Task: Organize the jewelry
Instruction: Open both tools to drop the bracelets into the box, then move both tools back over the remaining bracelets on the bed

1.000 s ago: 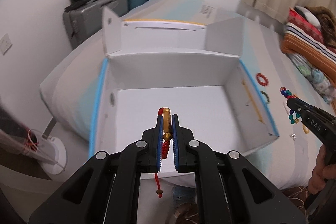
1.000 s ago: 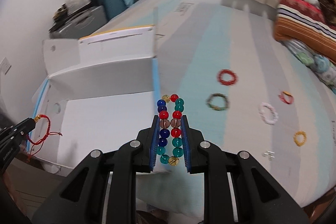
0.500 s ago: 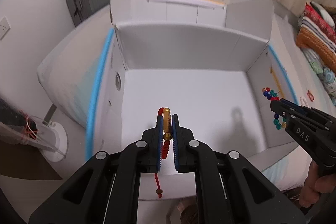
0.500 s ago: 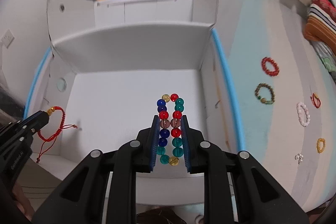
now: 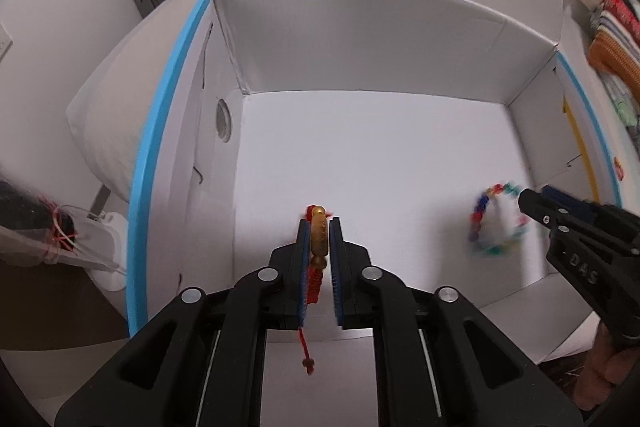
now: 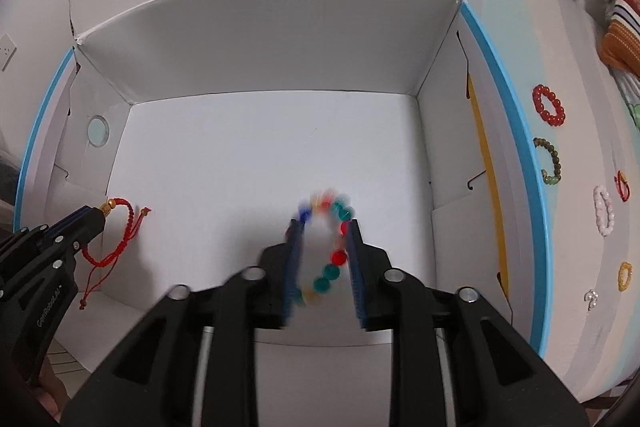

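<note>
Both grippers dropped over white cardboard box (image 6: pixel 280 39). Right gripper (image 6: pixel 323 227) jaws opening, multicolored bead bracelet (image 6: pixel 328 247) loose between. Left gripper (image 5: pixel 319 227) clamped on red cord bracelet (image 5: pixel 319 239).

box (image 6: pixel 280 39): white, blue edge | cord bracelet (image 6: pixel 120 227): red, gold bead | bead bracelet (image 6: pixel 332 259): multicoloured

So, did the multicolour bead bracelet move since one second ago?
Yes. The multicolour bead bracelet has gone from above the box's right wall to over the white box floor, between the opening right tongs.
</note>
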